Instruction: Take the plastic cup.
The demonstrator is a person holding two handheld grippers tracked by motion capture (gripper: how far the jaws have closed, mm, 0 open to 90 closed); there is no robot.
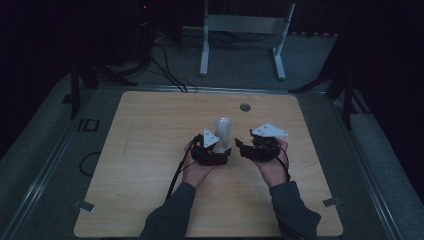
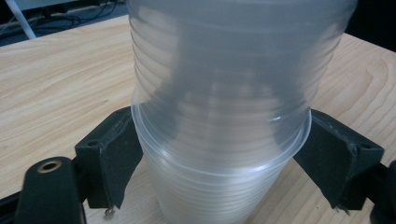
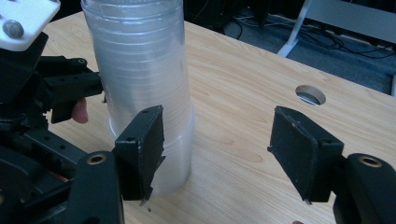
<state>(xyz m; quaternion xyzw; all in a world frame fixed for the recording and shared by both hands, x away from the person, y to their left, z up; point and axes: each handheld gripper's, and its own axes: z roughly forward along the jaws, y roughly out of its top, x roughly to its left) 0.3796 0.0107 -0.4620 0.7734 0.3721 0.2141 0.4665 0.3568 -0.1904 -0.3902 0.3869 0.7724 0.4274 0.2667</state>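
- Wooden table (image 1: 150, 150): whole top is seen in the high view, a stack of clear plastic cups (image 1: 223, 131) standing upright near its middle.
- Left gripper (image 2: 219, 154): jaws are pressed against the stack's lower rim.
- Right gripper (image 3: 217, 154): jaws are spread, nothing between; stack just beside.

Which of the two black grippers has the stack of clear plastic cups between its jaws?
The left gripper: its jaws flank the stack of clear cups. The right gripper stands open beside it.

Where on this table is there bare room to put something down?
Bare wood lies on the table's left side, between its left edge and the left gripper, and on the far strip up to the round hole. It is crowded mid-table, where both grippers flank the stack of clear cups; the right gripper sits close beside it.
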